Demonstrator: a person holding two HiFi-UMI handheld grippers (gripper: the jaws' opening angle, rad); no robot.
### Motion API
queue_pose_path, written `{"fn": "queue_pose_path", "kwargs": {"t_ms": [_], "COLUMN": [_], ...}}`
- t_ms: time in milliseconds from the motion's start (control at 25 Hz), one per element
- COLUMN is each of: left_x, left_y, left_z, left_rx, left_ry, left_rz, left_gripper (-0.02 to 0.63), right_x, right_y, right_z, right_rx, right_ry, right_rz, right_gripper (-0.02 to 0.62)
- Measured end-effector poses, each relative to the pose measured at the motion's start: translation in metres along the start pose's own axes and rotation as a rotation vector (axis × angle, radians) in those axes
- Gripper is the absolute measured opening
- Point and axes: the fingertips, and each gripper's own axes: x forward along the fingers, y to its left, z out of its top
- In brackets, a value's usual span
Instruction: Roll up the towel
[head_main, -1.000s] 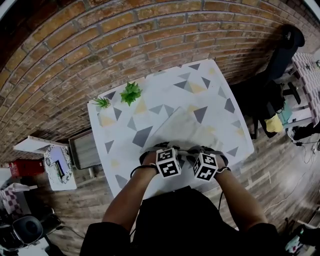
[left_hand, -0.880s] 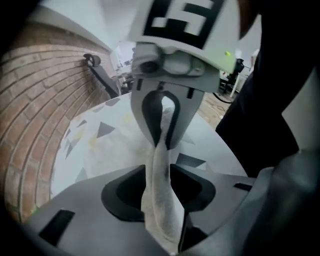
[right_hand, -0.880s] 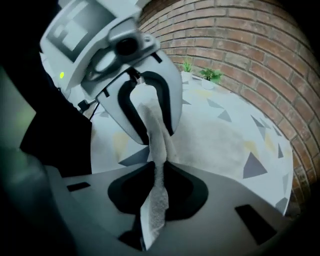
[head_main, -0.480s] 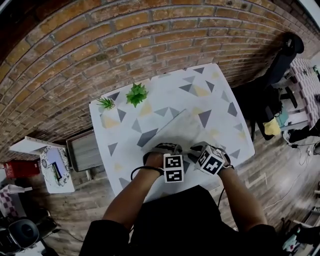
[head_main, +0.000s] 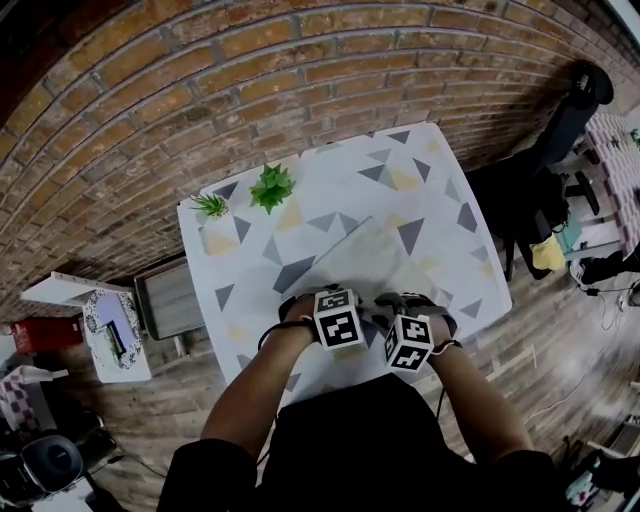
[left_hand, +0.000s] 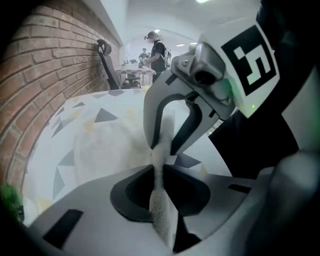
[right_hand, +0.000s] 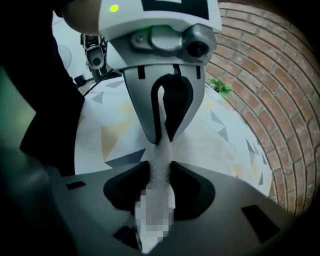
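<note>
Both hold the towel (head_main: 375, 240) at its near edge; left gripper (left_hand: 161, 147) just closing tighter, right gripper (right_hand: 162, 142) just opening slightly, likely regripping to roll.

Triangle-patterned table (head_main: 330, 170): 1 pale towel (head_main: 385, 260) lying on near half; green plant (head_main: 271, 187) and smaller plant (head_main: 210, 206) at far-left corner.
</note>
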Motion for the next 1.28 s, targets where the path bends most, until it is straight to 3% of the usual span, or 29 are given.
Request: {"fn": "queue_pose_path", "kwargs": {"t_ms": [40,120,240,400,520,760,920,1080,1200,1280], "left_x": [-0.001,-0.002,-0.005,-0.012,-0.01,-0.003,-0.004,-0.005,-0.005,-0.003], "left_y": [0.001,0.007,0.015,0.016,0.014,0.021,0.024,0.024,0.023,0.02], "left_z": [-0.001,-0.006,-0.007,0.001,0.004,0.002,-0.001,-0.001,0.0,-0.003], "left_rx": [0.019,0.099,0.212,0.287,0.308,0.291,0.275,0.211,0.092,0.019], "left_ry": [0.013,0.066,0.125,0.125,0.129,0.15,0.157,0.136,0.095,0.079], "left_rz": [0.013,0.089,0.219,0.32,0.336,0.359,0.356,0.32,0.259,0.207], "left_gripper": [0.066,0.088,0.217,0.232,0.232,0.227,0.151,0.077,0.064,0.06], "right_x": [0.002,0.002,0.001,-0.004,-0.011,-0.019,-0.022,-0.024,-0.03,-0.038], "right_y": [-0.002,-0.005,-0.008,-0.016,-0.025,-0.035,-0.03,-0.031,-0.037,-0.036], "right_z": [-0.001,0.001,0.002,0.005,0.009,0.013,0.015,0.014,0.017,0.025], "right_rx": [0.009,0.051,0.098,0.225,0.324,0.425,0.395,0.328,0.208,0.156], "right_ry": [-0.004,-0.03,-0.059,-0.117,-0.165,-0.216,-0.211,-0.179,-0.147,-0.157], "right_rz": [0.005,0.039,0.103,0.179,0.23,0.311,0.326,0.244,0.127,0.087], "right_gripper": [0.118,0.081,0.075,0.074,0.072,0.069,0.069,0.095,0.163,0.167]}}
